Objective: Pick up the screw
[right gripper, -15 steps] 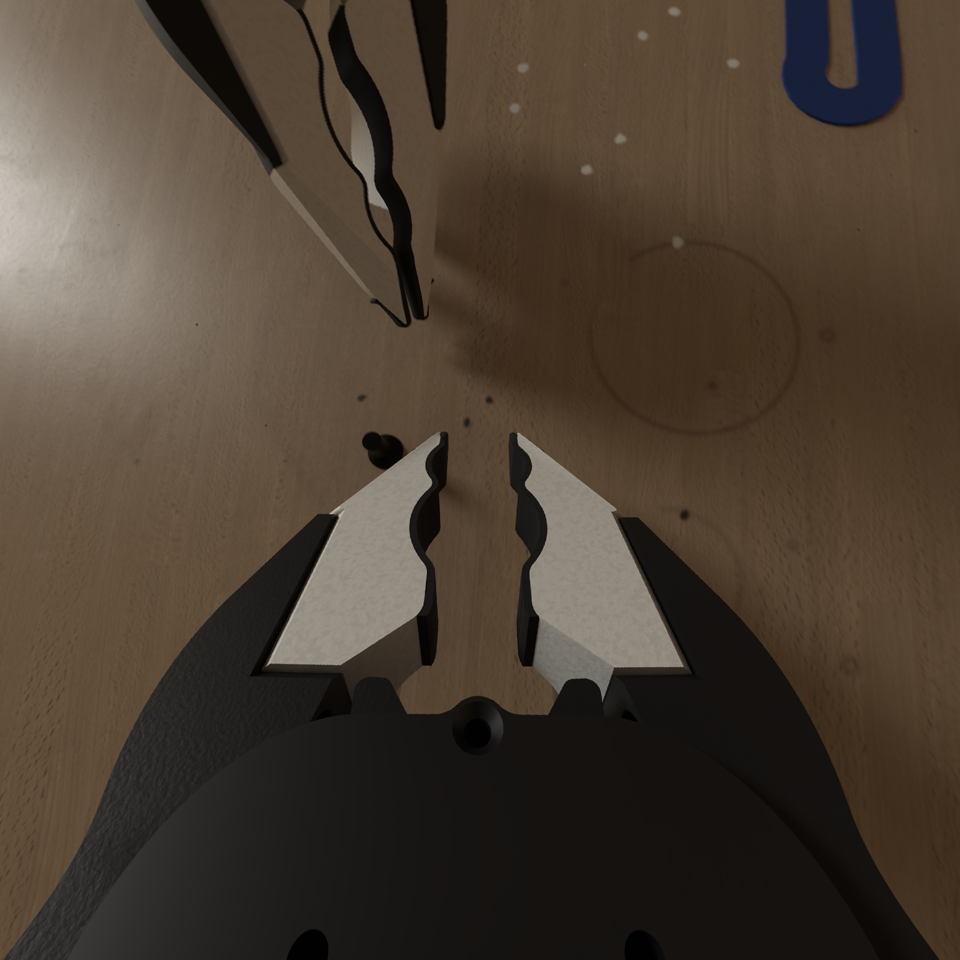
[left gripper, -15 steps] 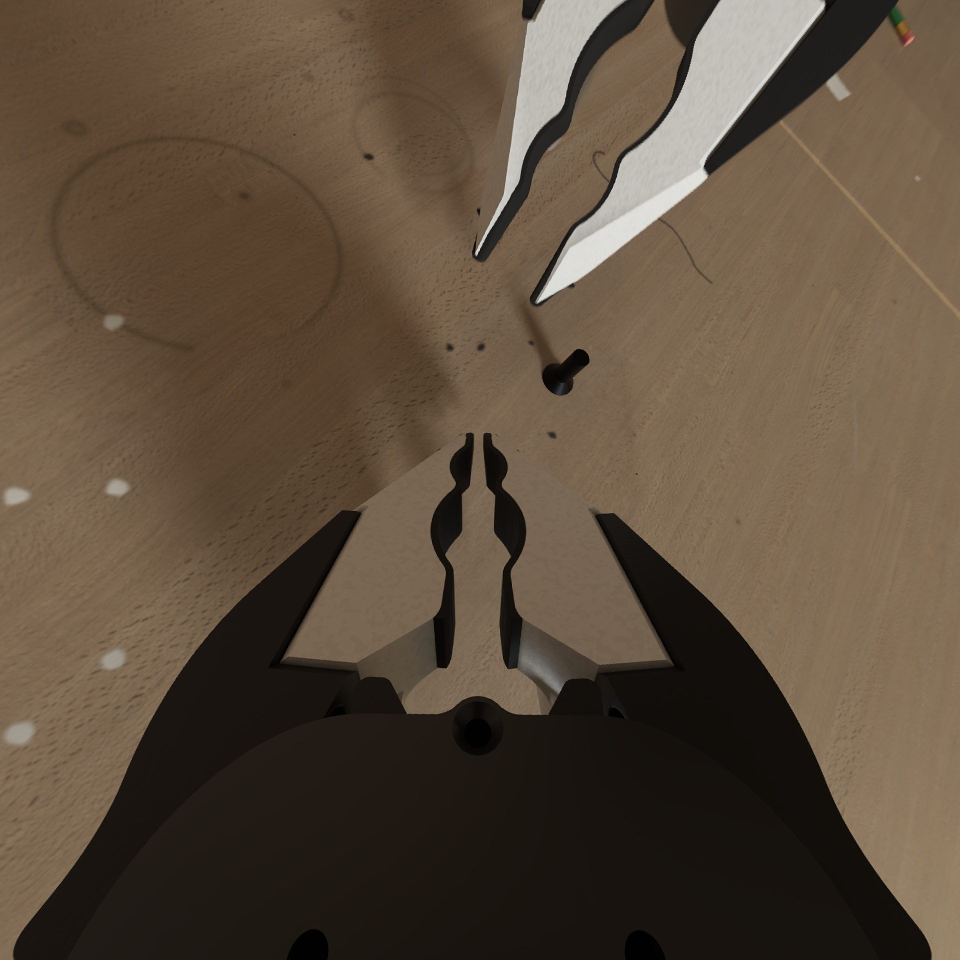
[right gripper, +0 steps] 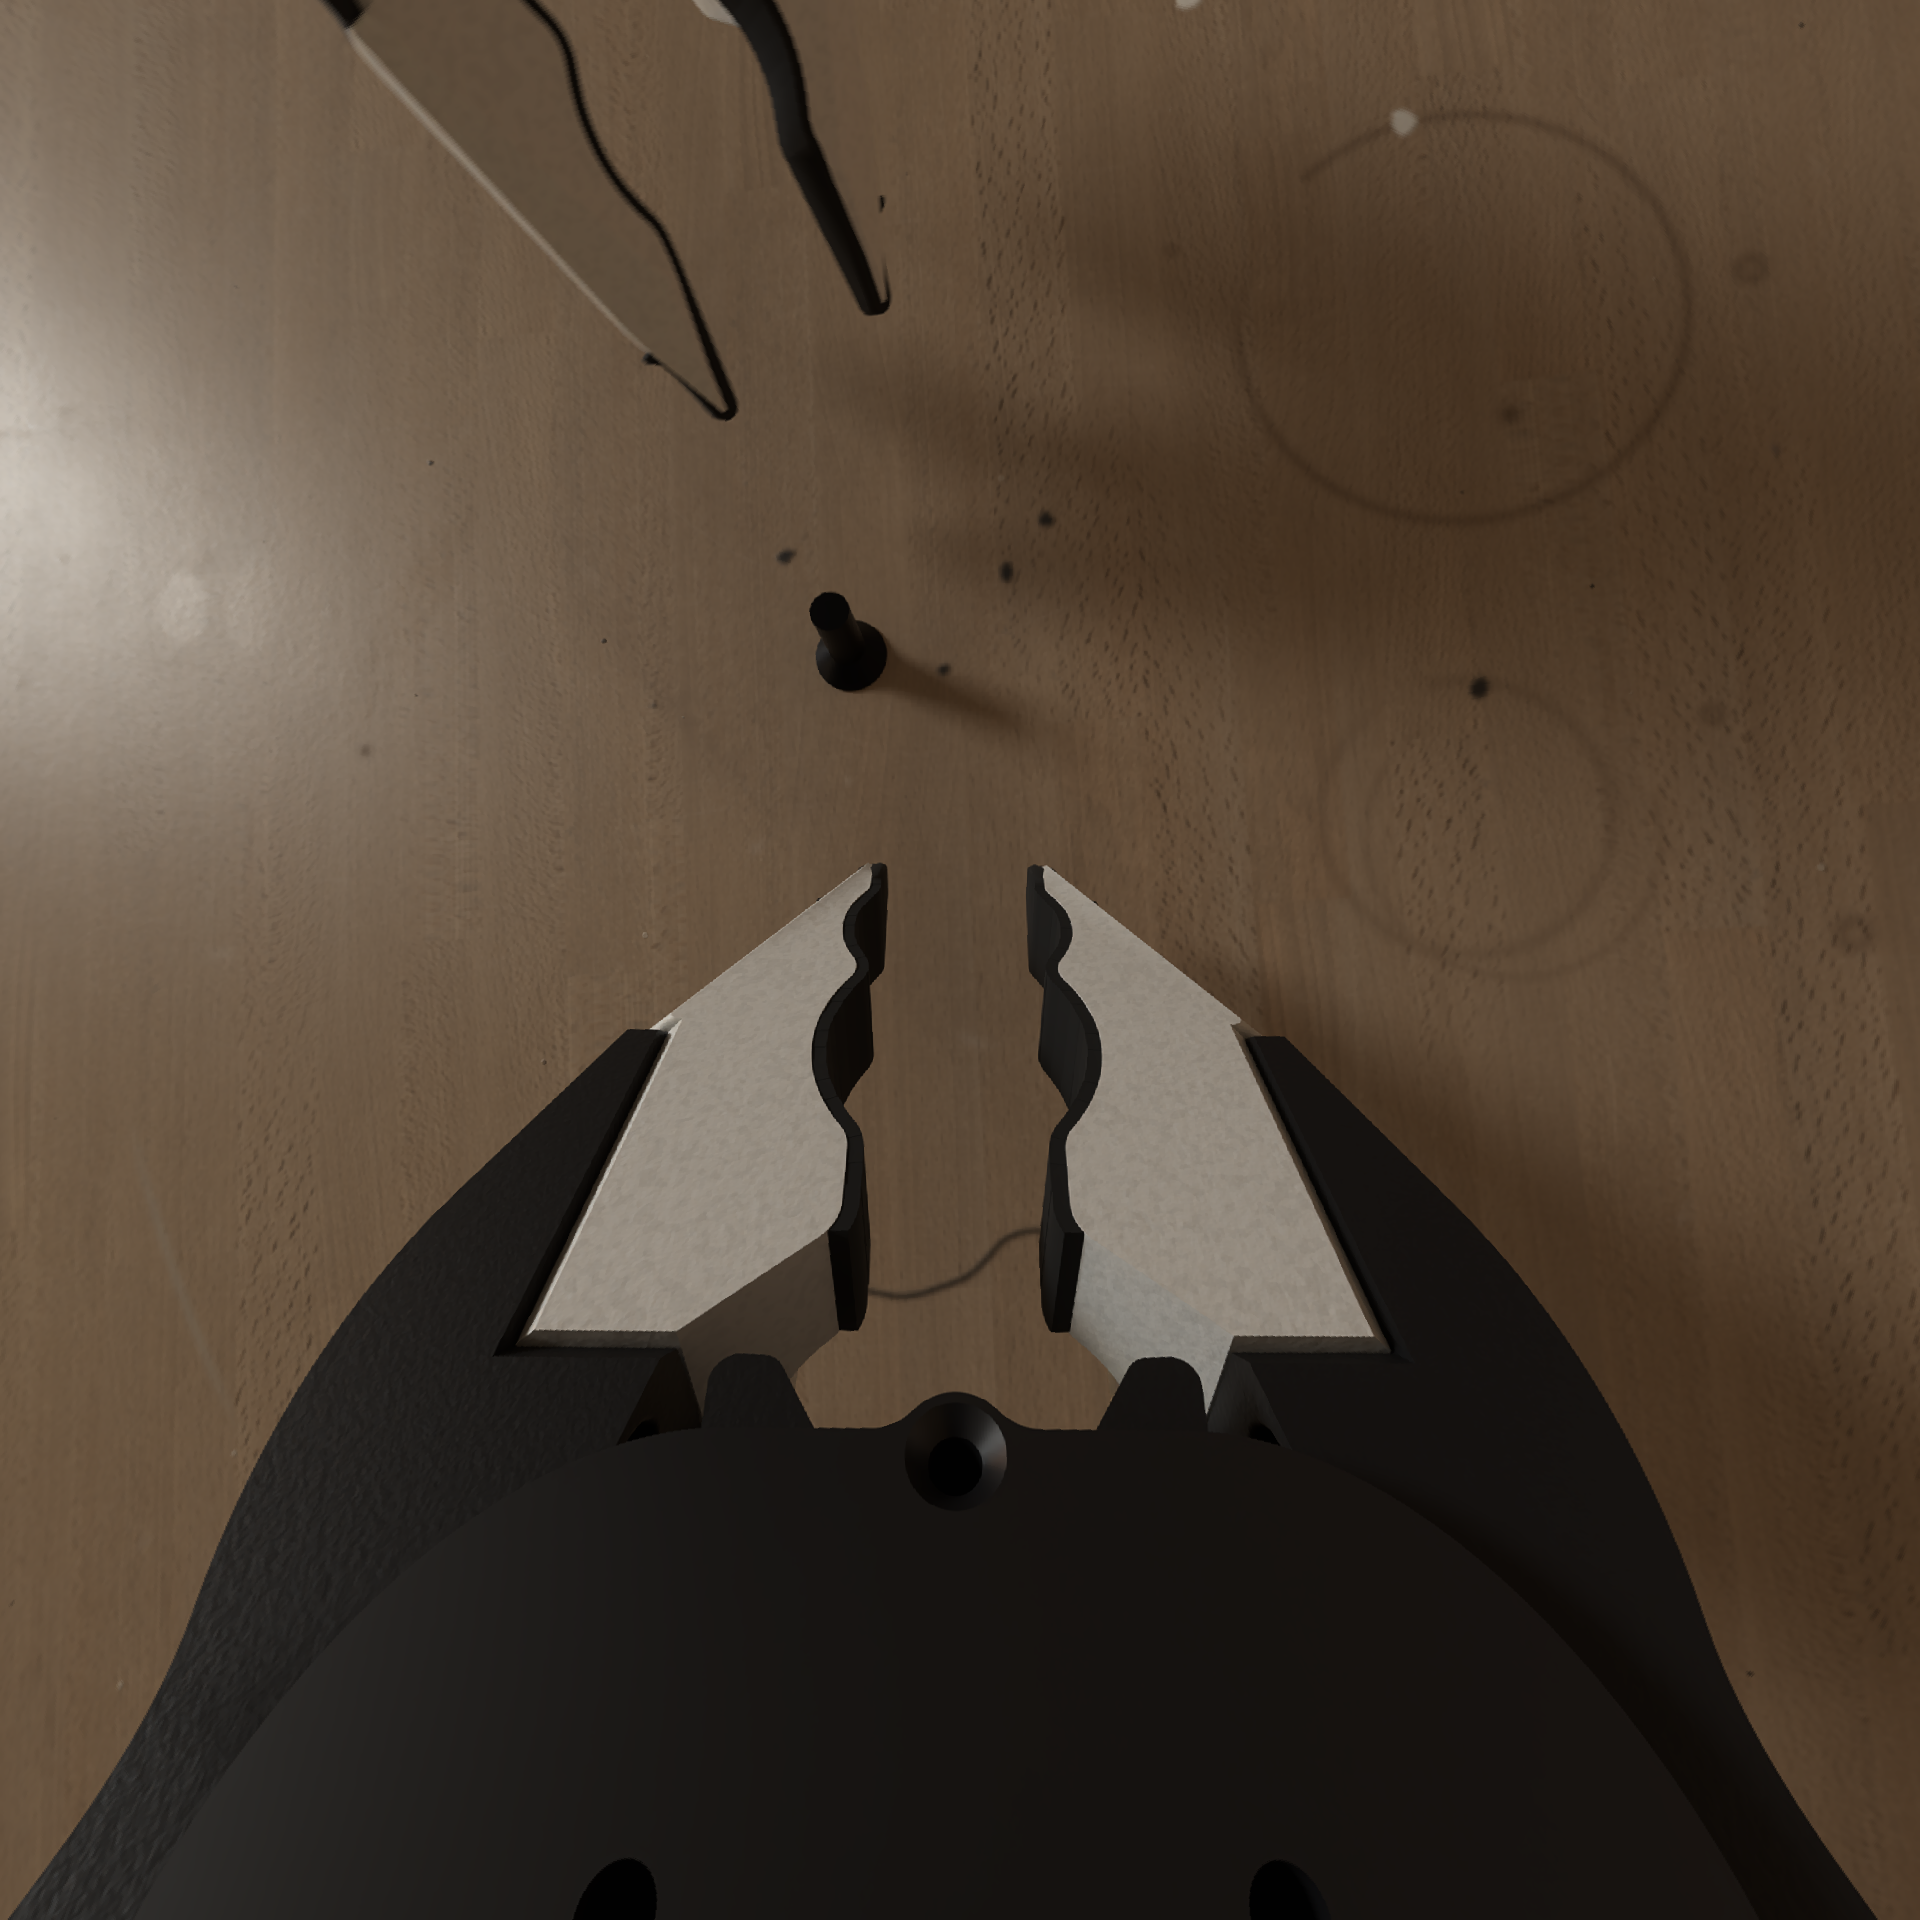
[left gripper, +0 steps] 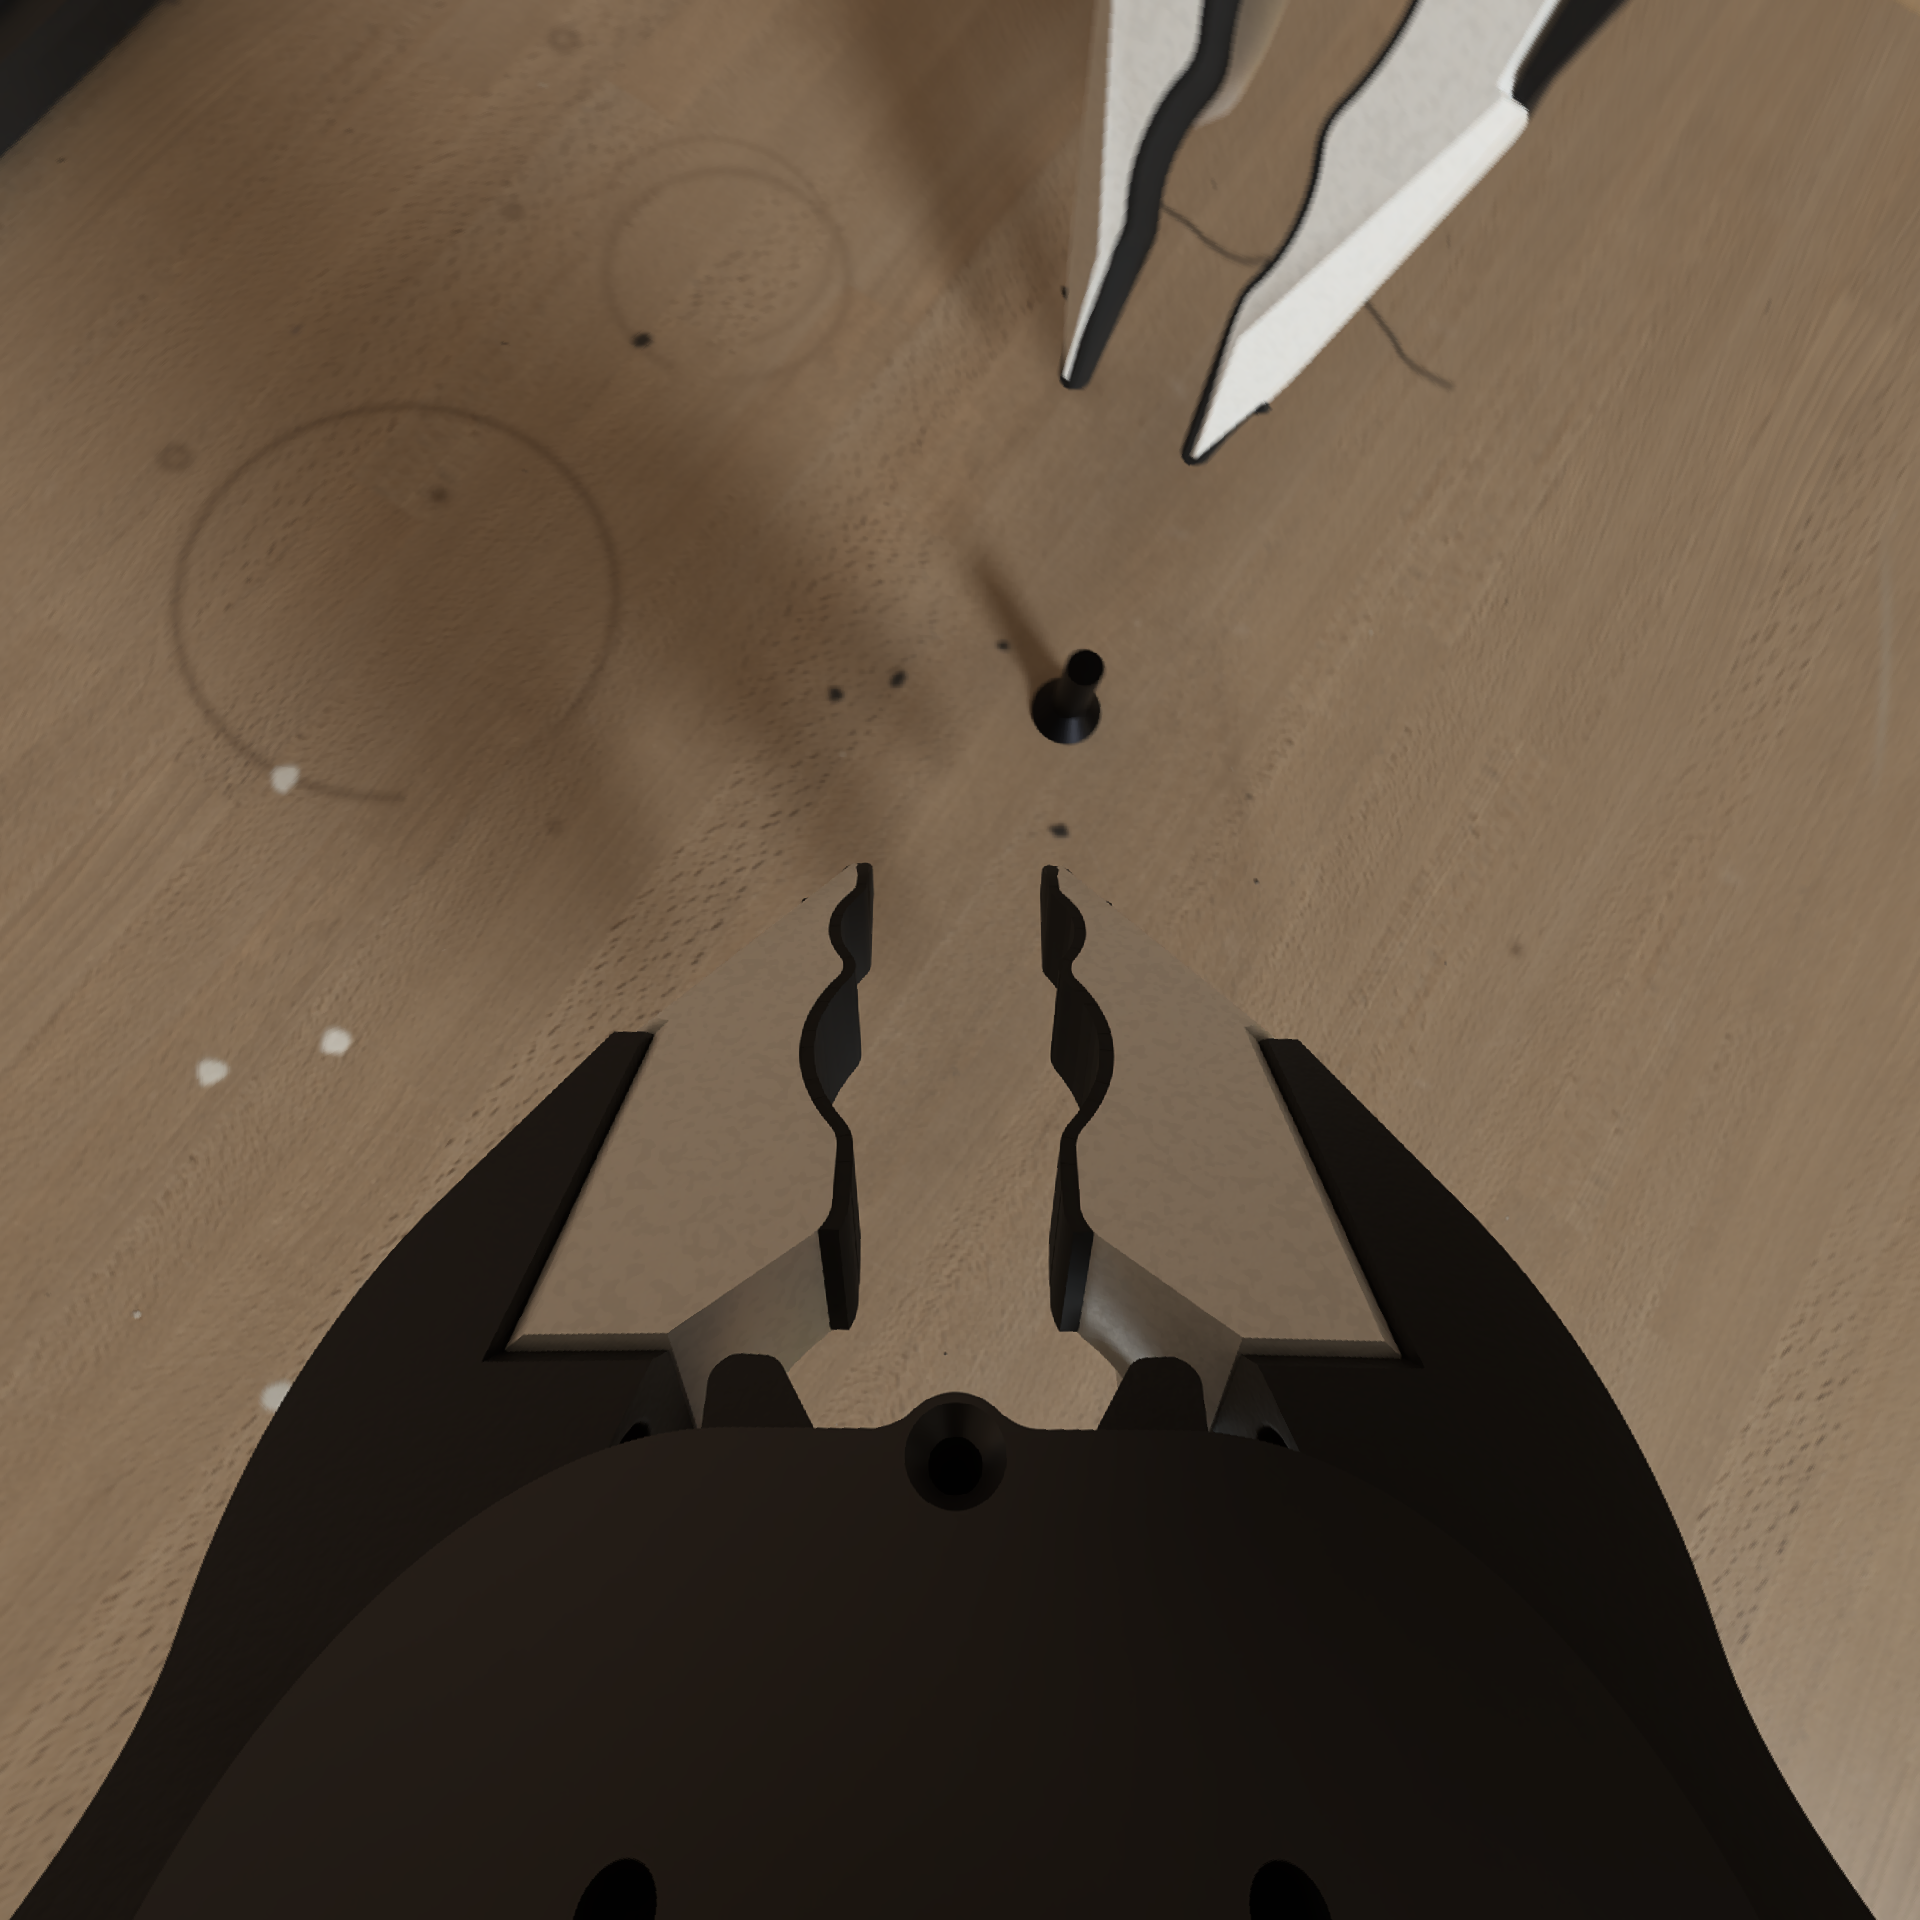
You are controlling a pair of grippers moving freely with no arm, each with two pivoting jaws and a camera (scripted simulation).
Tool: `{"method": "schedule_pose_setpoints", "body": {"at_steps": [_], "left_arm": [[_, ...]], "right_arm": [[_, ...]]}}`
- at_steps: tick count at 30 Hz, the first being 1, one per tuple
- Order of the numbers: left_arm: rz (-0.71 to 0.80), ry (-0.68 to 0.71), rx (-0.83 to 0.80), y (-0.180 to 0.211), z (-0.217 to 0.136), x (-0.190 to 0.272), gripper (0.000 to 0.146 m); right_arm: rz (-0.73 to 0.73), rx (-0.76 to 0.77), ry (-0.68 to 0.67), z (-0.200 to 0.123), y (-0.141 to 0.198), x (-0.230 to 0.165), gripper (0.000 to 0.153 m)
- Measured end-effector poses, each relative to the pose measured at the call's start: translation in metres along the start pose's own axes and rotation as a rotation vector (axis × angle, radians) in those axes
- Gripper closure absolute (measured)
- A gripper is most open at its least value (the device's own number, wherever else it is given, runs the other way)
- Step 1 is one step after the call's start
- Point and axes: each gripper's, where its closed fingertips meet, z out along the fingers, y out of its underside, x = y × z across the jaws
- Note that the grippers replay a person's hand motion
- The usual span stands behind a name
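Observation:
A small black screw stands head-down on the wooden table, shank pointing up. In the left wrist view my left gripper is open and empty, its tips a short way short of the screw, which lies slightly right of the gap. The right gripper shows beyond the screw, open. In the right wrist view the screw lies ahead and slightly left of my open, empty right gripper. The left gripper shows beyond it, open.
The wooden table bears faint ring marks, dark specks and white paint spots. A thin dark thread lies near the right gripper. A dark table edge shows at the top left of the left wrist view.
My left gripper has opened from nearly shut. The right gripper has pulled back from beside the screw and opened a little wider. Both grippers now stand farther from the screw.

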Motion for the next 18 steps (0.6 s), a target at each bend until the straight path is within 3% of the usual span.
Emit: {"method": "schedule_pose_setpoints", "body": {"at_steps": [11, 18], "left_arm": [[0.061, 0.008, -0.014, -0.008, 0.007, 0.028, 0.115], [0.059, -0.033, -0.025, -0.001, -0.002, 0.031, 0.117]], "right_arm": [[0.005, 0.056, 0.042, 0.019, -0.023, -0.009, 0.129], [-0.008, 0.01, 0.06, 0.039, -0.03, -0.014, 0.127]]}}
